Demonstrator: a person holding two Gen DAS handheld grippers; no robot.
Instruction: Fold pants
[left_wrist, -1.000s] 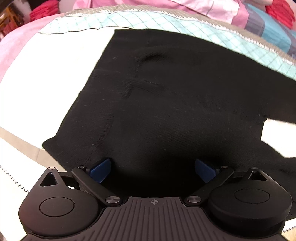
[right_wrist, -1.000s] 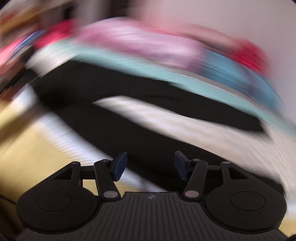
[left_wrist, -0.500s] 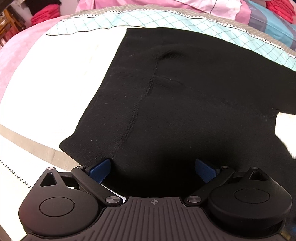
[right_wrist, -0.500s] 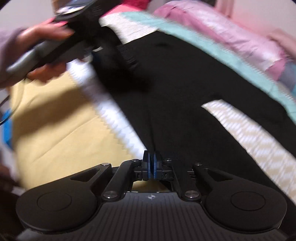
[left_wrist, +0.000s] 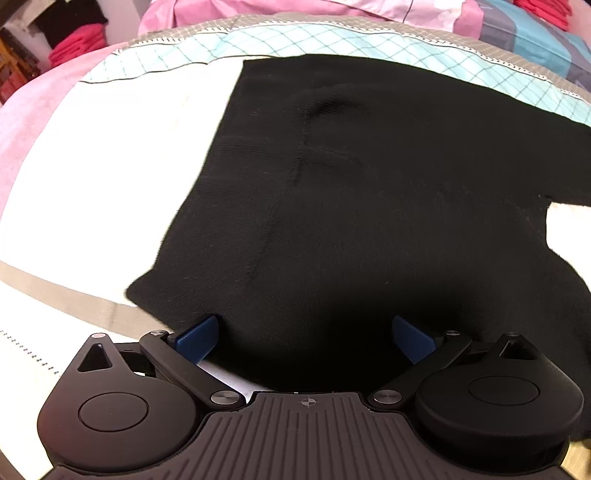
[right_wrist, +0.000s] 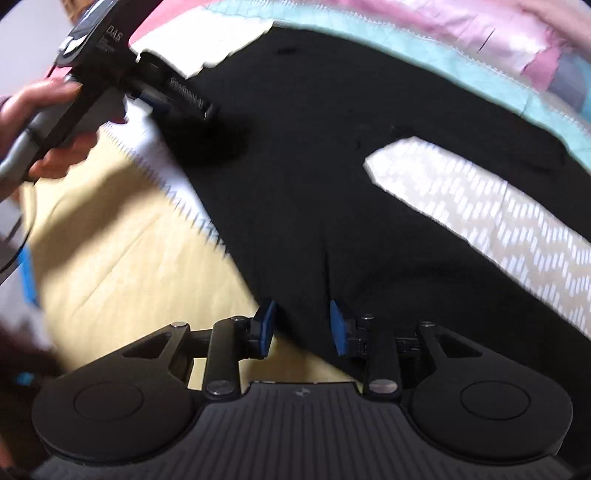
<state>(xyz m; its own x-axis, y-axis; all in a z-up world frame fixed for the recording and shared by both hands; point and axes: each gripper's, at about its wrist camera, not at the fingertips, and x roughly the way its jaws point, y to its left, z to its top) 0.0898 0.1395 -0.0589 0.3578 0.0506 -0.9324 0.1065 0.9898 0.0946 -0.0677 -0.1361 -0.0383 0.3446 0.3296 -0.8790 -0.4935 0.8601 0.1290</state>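
Half a second ago the right gripper was shut; now its jaws are opening over the pants' near edge. Left gripper spreads wide, gripping nothing, above the pants on the bed.

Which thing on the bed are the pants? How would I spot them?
Look at the bed cover, white in the middle with a light blue checked strip along the far side. The pants lie flat across it, their two legs splitting apart over a white zigzag patch. They are the only plain black thing there; everything around them is pale or brightly coloured.
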